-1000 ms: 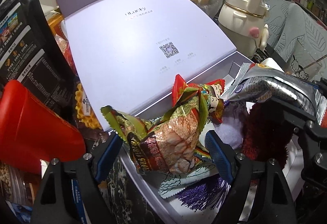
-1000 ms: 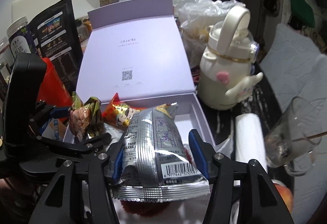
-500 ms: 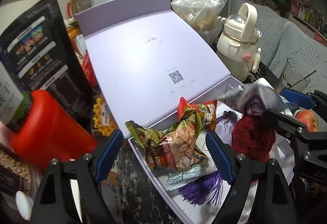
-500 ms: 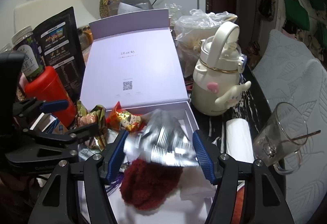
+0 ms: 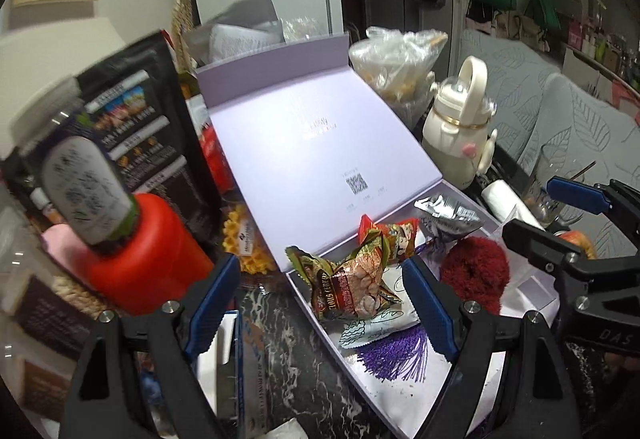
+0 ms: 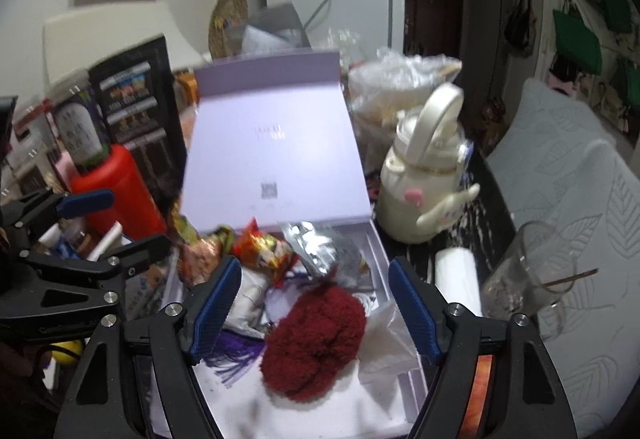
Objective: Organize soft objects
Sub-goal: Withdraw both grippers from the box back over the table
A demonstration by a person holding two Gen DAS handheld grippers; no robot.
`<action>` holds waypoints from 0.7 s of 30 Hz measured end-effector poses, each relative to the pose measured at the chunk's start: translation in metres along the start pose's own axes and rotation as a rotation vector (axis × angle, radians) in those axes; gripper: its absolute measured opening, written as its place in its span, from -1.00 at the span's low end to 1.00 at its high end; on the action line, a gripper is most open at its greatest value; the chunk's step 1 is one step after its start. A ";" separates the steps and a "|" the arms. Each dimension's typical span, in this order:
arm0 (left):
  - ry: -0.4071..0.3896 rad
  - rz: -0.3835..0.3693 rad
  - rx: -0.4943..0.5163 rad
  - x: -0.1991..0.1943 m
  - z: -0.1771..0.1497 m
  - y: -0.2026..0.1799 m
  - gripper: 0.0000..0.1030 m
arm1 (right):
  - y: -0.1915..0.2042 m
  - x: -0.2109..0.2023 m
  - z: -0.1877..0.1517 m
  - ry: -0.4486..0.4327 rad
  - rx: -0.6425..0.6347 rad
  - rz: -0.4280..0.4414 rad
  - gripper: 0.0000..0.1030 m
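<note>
right gripper: jaws just been opening, wide now, nothing between them
silver pouch: dropped, lying in the lavender box now
left gripper: wide too, empty, snack bag below it in the box
meaning: both stowed, I'm free for more

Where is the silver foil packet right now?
In both views the silver foil packet lies inside the lavender box, at its hinge end, behind the red fluffy item and right of the red snack wrapper.

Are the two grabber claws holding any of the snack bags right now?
No. The left gripper and right gripper are both open and empty; the right one's jaws have just been opening, and the silver packet lies in the box.
</note>
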State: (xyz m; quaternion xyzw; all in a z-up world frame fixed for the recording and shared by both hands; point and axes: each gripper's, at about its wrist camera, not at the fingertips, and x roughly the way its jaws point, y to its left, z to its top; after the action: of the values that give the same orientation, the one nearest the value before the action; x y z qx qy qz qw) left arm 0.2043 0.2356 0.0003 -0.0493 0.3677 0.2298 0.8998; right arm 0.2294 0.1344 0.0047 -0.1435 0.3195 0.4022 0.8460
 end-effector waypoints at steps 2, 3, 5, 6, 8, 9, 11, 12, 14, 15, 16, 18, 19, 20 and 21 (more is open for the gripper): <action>-0.025 -0.004 -0.006 -0.013 0.002 0.002 0.62 | 0.004 -0.016 0.004 -0.036 -0.009 -0.005 0.49; -0.039 -0.004 -0.008 -0.021 0.002 0.002 0.62 | 0.005 -0.023 0.006 -0.051 -0.013 -0.009 0.49; -0.065 -0.001 -0.010 -0.036 0.004 0.003 0.62 | 0.009 -0.039 0.008 -0.081 -0.020 -0.018 0.50; -0.076 0.004 -0.011 -0.043 0.004 0.003 0.62 | 0.011 -0.045 0.009 -0.092 -0.021 -0.020 0.50; -0.100 0.001 -0.015 -0.057 0.003 0.003 0.62 | 0.015 -0.060 0.010 -0.115 -0.023 -0.027 0.52; -0.110 -0.004 -0.016 -0.064 0.003 0.003 0.62 | 0.016 -0.066 0.010 -0.125 -0.025 -0.030 0.53; -0.129 -0.008 -0.018 -0.078 0.001 0.002 0.62 | 0.021 -0.082 0.008 -0.150 -0.029 -0.038 0.54; -0.138 -0.010 -0.018 -0.084 0.000 0.001 0.62 | 0.022 -0.087 0.007 -0.156 -0.031 -0.039 0.54; -0.154 -0.015 -0.014 -0.097 -0.003 0.000 0.62 | 0.026 -0.101 0.004 -0.175 -0.038 -0.041 0.54; -0.164 -0.017 -0.012 -0.105 -0.005 -0.001 0.62 | 0.028 -0.106 0.003 -0.181 -0.041 -0.043 0.54; -0.170 -0.017 -0.011 -0.110 -0.006 -0.002 0.62 | 0.029 -0.113 0.001 -0.190 -0.044 -0.045 0.54; -0.183 -0.020 -0.009 -0.121 -0.009 -0.004 0.62 | 0.034 -0.128 -0.005 -0.211 -0.051 -0.050 0.55; -0.190 -0.024 -0.008 -0.127 -0.011 -0.005 0.62 | 0.035 -0.133 -0.007 -0.217 -0.051 -0.052 0.58; -0.198 -0.027 -0.007 -0.133 -0.013 -0.006 0.64 | 0.037 -0.141 -0.010 -0.229 -0.051 -0.054 0.62; -0.202 -0.029 -0.006 -0.137 -0.015 -0.006 0.66 | 0.038 -0.144 -0.012 -0.235 -0.051 -0.055 0.62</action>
State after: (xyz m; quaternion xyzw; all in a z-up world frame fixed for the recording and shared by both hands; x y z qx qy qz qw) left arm 0.1120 0.1744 0.0823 -0.0338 0.2736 0.2217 0.9353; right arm 0.1271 0.0673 0.0905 -0.1256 0.2038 0.4009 0.8843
